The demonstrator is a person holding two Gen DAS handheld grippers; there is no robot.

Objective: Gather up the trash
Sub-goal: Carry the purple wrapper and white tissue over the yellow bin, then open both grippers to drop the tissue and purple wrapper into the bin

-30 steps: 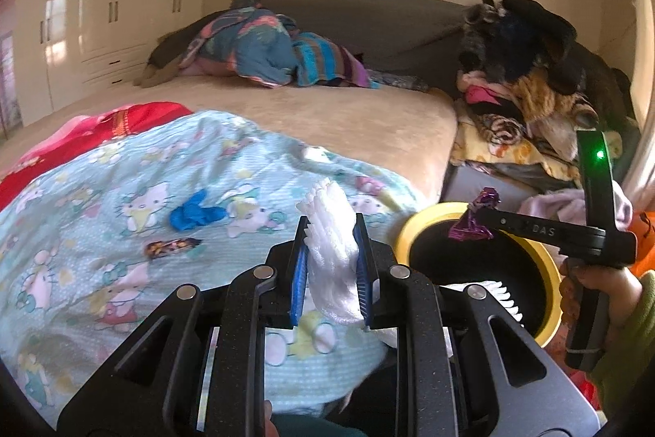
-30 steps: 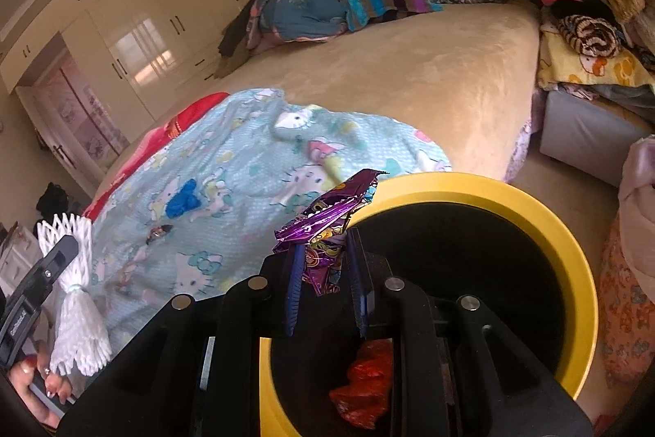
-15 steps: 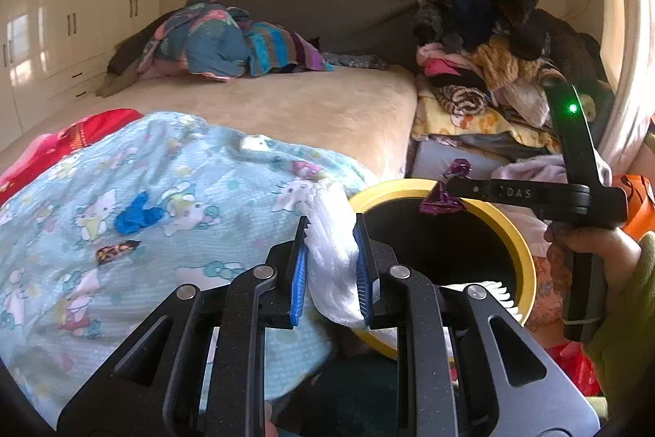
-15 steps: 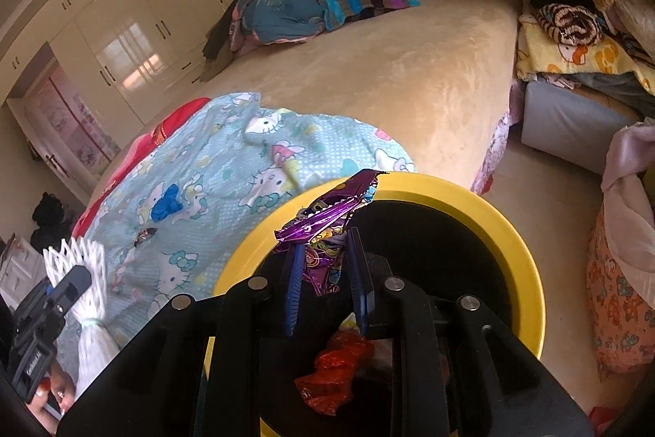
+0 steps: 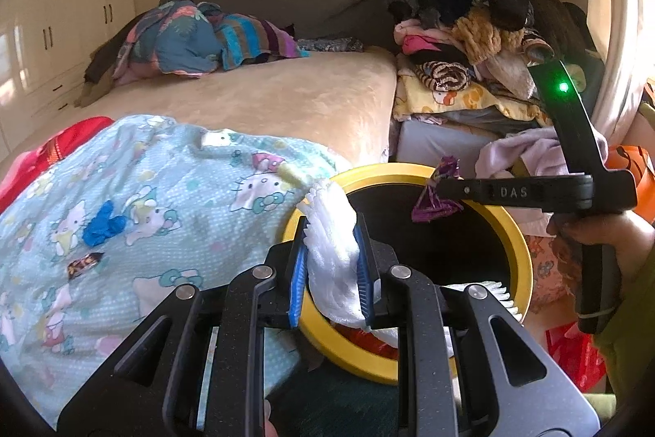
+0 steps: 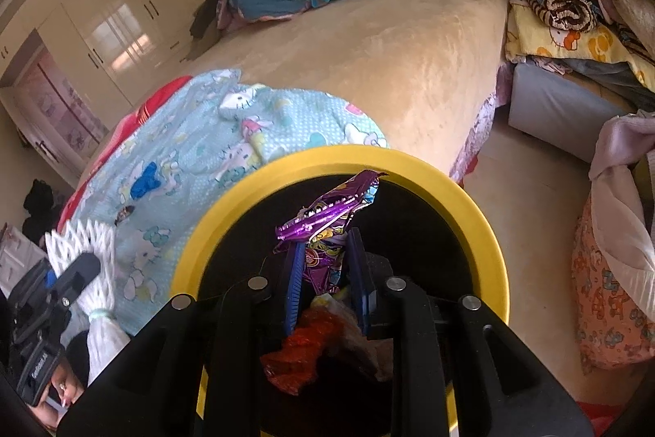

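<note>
My left gripper (image 5: 332,250) is shut on a white foam fruit net (image 5: 332,232) and holds it at the near-left rim of the yellow-rimmed black trash bin (image 5: 526,265). My right gripper (image 6: 325,265) is shut on a crumpled purple foil wrapper (image 6: 327,216) and holds it over the bin's opening (image 6: 339,158); it also shows in the left wrist view (image 5: 434,197). Red wrappers (image 6: 303,351) lie inside the bin. A blue scrap (image 5: 102,226) and a small dark candy wrapper (image 5: 84,264) lie on the light-blue Hello Kitty blanket (image 5: 163,199).
The bed (image 5: 286,101) carries a pile of bedding (image 5: 196,39) at its far end. Heaped clothes (image 5: 458,27) stand on a grey box to the right of the bed. White wardrobes (image 6: 123,7) line the left wall. Red plastic (image 5: 573,351) lies beside the bin.
Both grippers moved toward the bin: the left brought the foam net to the rim, the right carried the purple wrapper further over the opening. Both stayed shut.
</note>
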